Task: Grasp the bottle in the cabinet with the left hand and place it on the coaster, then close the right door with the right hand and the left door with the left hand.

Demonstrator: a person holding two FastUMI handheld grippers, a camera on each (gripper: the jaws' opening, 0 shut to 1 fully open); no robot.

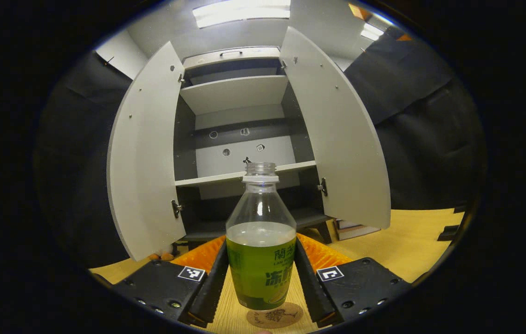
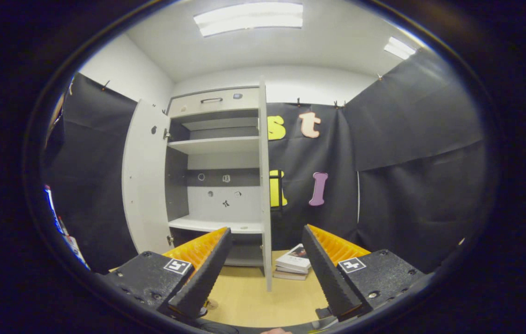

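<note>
Bottle stands upright, its open neck pointing up and long axis vertical, on the round coaster on the wooden worktop, with the left gripper jaws clamped against its labelled sides. Beyond it the cabinet has its left door and right door swung open. The right gripper hangs with jaws apart, facing the right door's edge, with books lying far right of it.
</note>
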